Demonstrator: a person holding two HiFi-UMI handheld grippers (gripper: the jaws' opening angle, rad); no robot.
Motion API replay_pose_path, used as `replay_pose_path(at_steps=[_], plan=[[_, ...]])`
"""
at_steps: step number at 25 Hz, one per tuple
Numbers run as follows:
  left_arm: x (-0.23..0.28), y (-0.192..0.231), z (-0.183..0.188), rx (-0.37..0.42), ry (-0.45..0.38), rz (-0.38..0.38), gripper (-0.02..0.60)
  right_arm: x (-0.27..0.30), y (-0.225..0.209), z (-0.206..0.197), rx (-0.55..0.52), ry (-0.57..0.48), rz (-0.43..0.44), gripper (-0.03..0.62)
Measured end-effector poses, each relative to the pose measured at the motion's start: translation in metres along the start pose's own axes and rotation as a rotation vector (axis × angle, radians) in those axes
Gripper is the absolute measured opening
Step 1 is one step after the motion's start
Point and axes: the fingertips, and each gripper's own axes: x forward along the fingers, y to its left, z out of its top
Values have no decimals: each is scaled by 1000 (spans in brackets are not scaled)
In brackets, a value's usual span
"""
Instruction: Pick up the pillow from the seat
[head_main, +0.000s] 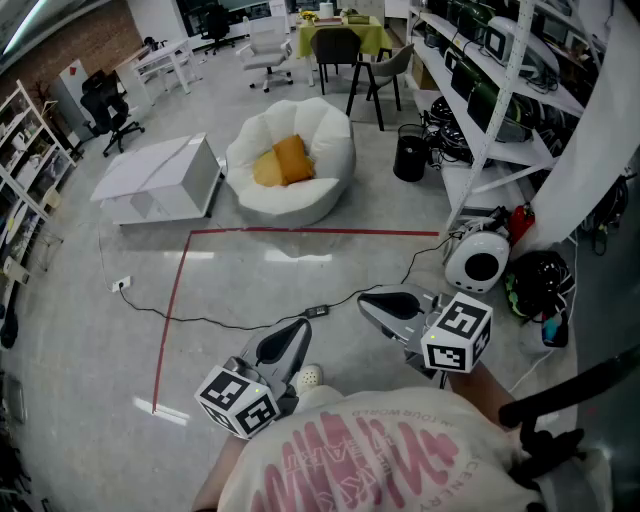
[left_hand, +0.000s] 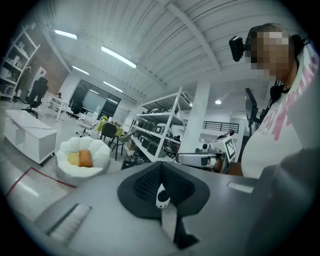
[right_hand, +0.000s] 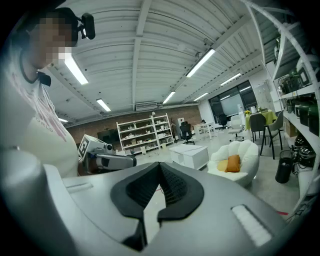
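Closest in, the person's white shirt with pink print (head_main: 380, 455) fills the near edge. Just beyond it the left gripper (head_main: 298, 330) and right gripper (head_main: 376, 300) are both clenched on nothing. They are well apart from the task's thing: the orange pillow (head_main: 292, 158) lies far off in the hollow of the white puffy beanbag seat (head_main: 330, 135), touching a yellow cushion (head_main: 264, 170). Jaws not opened before reaching the seat would probably only shove the soft pillow deeper. A loose grab could catch the yellow cushion instead. The thin black cable (head_main: 240, 322) across the floor between could snag a foot. The shirt hides most of the person's legs, and whether the two cushions overlap is too small to tell.
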Motion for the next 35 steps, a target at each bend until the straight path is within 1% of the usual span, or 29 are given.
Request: replay_pose_path(at_steps=[9, 13, 16, 19, 22, 24, 26, 30, 35], plan=[[11, -1, 5, 14, 14, 8, 12, -4, -10, 6, -1, -10, -3, 5], [15, 0, 10, 6, -5, 4, 12, -5, -17, 9, 11, -19, -14, 5], [18, -1, 18, 1, -22, 5, 14, -8, -24, 12, 31, -27, -24, 5], [19, 2, 19, 8, -36, 14, 14, -9, -31, 16, 62, -55, -27, 5], [20, 10, 11, 26, -4, 32, 15, -5, -39, 21, 113, -89, -28, 5], [20, 18, 3, 32, 25, 43, 15, 1, -44, 22, 141, -95, -23, 5], [23, 29, 2, 24, 36, 46, 15, 10, -50, 20, 148, -82, -25, 5], [36, 57, 13, -15, 38, 32, 15, 32, -69, 25, 149, -61, -48, 5], [50, 107, 31, -16, 34, 16, 15, 73, -97, 39, 162, -55, -66, 5]])
